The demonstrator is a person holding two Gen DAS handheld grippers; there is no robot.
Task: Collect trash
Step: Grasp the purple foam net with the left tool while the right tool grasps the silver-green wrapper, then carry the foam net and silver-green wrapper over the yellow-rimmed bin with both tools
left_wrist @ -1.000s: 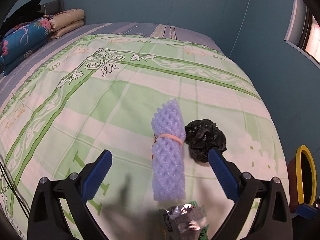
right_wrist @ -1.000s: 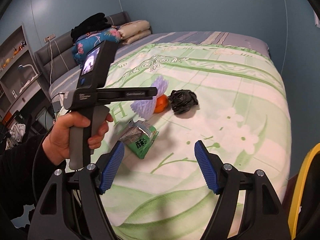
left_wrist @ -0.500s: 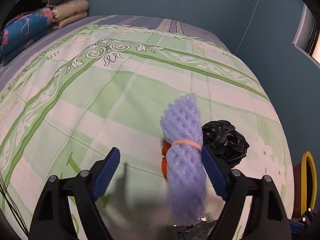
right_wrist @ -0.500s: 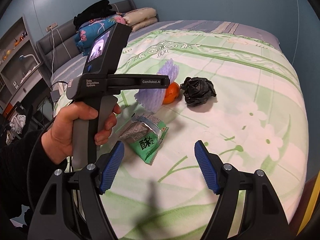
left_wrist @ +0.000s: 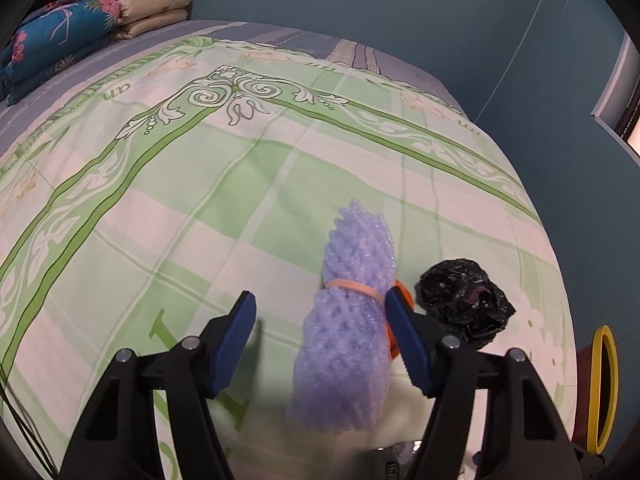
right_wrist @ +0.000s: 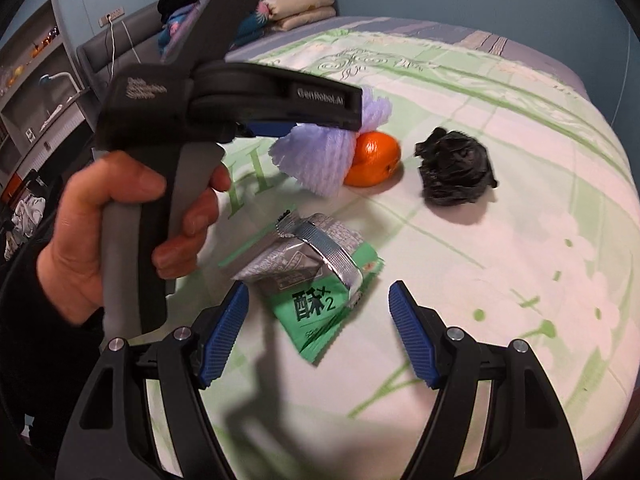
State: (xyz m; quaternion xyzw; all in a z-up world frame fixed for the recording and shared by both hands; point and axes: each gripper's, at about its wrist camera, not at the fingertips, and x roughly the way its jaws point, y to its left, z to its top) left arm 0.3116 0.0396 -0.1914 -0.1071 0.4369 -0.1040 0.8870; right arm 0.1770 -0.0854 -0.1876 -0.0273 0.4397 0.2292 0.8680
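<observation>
Green-and-white patterned bedding (left_wrist: 208, 200) covers a bed in a teal-walled room, with folded pillows (left_wrist: 92, 28) at the headboard end. On it lie a purple foam net (left_wrist: 348, 320), an orange (right_wrist: 374, 158) touching it, a black bag (right_wrist: 456, 168) beside the orange, and a green wrapper (right_wrist: 316, 280) nearer the camera. Left gripper (left_wrist: 326, 340) spread around the net; right gripper (right_wrist: 318, 336) spread over the wrapper.

Open right tool (right_wrist: 318, 334) just above green wrapper (right_wrist: 316, 276) on bed (right_wrist: 560, 260).
</observation>
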